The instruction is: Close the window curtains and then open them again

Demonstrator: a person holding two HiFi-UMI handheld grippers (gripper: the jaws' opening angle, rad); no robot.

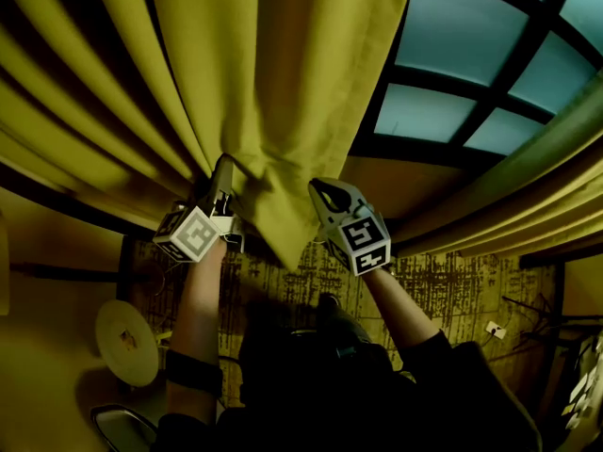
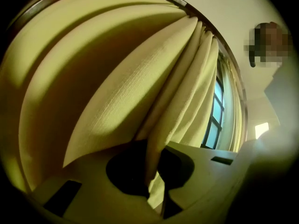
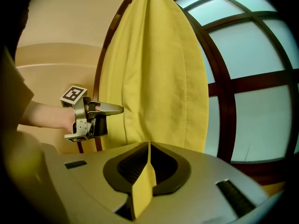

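A yellow curtain (image 1: 283,83) hangs in deep folds in front of me, its free edge reaching to the window (image 1: 452,64). My left gripper (image 1: 223,169) is shut on a fold a little in from that edge; in the left gripper view the cloth (image 2: 140,87) runs pinched between the jaws (image 2: 150,148). My right gripper (image 1: 318,188) holds the curtain's edge beside it, and a thin strip of cloth (image 3: 145,185) sits clamped between its pads (image 3: 148,146). The right gripper view also shows the left gripper (image 3: 117,109) reaching into the curtain (image 3: 154,69) from the left.
The dark-framed window (image 3: 252,55) stands uncovered to the right of the held curtain. A second yellow curtain (image 1: 528,186) is gathered at the far right. Below me lie a patterned floor (image 1: 452,290) and a round white object (image 1: 127,342) at the lower left.
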